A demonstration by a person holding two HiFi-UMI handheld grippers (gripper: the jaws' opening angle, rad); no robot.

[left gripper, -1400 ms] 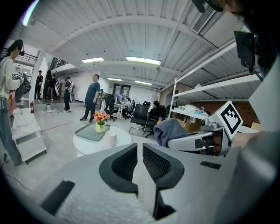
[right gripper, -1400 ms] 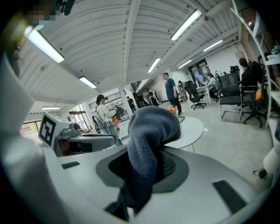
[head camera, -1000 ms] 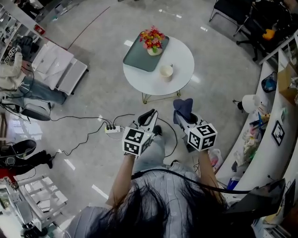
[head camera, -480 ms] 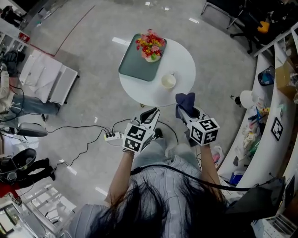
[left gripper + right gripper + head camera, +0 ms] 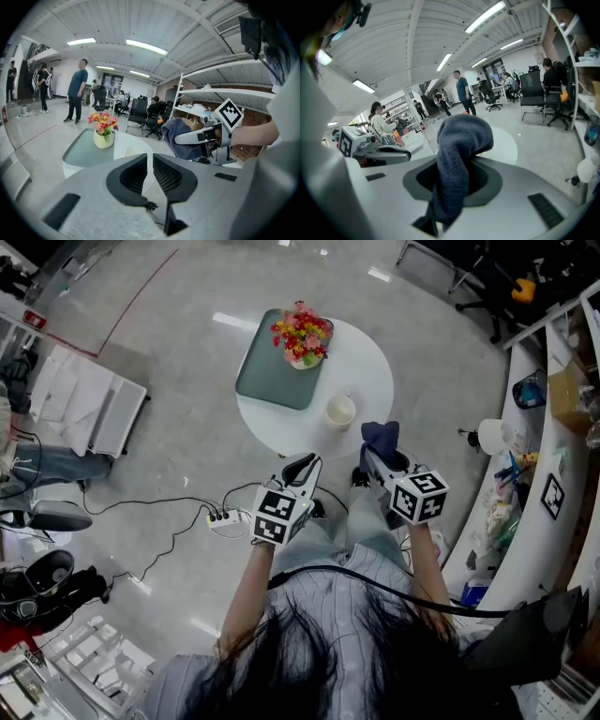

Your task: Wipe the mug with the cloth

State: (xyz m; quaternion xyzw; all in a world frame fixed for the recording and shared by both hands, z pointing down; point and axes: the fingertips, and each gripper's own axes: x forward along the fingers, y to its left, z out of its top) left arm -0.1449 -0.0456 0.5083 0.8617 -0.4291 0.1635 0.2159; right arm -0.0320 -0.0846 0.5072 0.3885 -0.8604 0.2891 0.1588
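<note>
**At the table's five o'clock edge: mug, with cloth nearby**

On the round white table (image 5: 373, 345), the mug (image 5: 340, 411) stands at five o'clock. Just beyond that edge, the right gripper (image 5: 382, 463) clamps the dark blue cloth (image 5: 461, 136). The left gripper (image 5: 149, 161) is closed and empty.

one overhead, two low, facing table (image 5: 370, 371)

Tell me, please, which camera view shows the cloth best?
The right gripper view: the cloth fills the middle, pinched between the right tongs. The head view shows it small at those tongs' tip; the left gripper view shows it side-on, farther off.
</note>
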